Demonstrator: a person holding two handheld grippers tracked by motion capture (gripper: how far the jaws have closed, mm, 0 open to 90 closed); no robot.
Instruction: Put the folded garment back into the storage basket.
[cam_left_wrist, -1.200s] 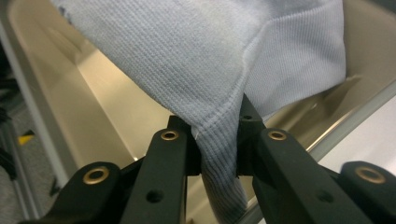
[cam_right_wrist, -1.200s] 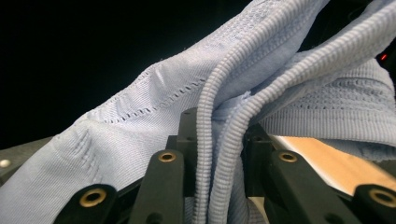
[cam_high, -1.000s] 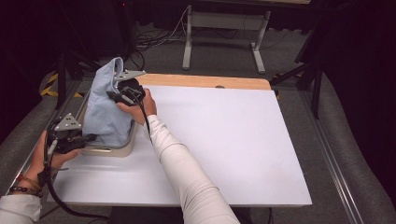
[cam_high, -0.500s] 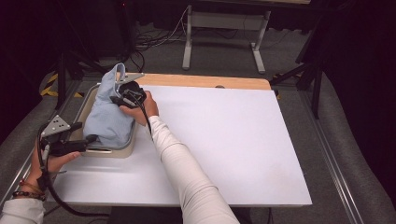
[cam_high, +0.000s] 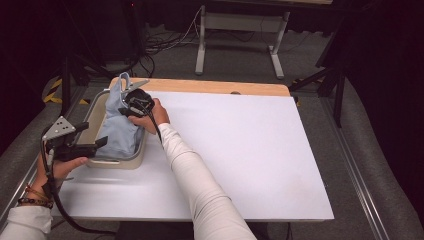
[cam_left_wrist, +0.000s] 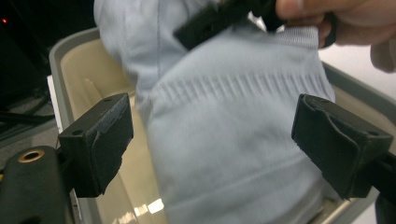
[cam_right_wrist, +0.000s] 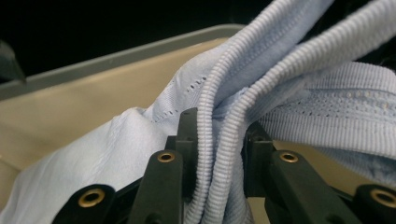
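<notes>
White tabletop; right hand-held gripper (cam_right_wrist: 219, 154) clamps pale-blue ribbed garment (cam_high: 120, 135); left hand-held gripper (cam_left_wrist: 210, 144) just opened.

My left hand-held gripper (cam_high: 102, 142) sits low at my left, its jaws just opened wide and pressing on nothing. My right arm reaches forward, its hand-held gripper (cam_high: 129, 103) clamped tight on cloth.

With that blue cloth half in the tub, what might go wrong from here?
The right tongs pinch only the ribbed edge of the light blue garment, so it may slip free.

The left tongs have just been opening and stand apart from the cloth, so nothing else steadies it if that happens.

Fabric rides up against the right tongs above the tub; a tug might drag it out over the rim.
</notes>
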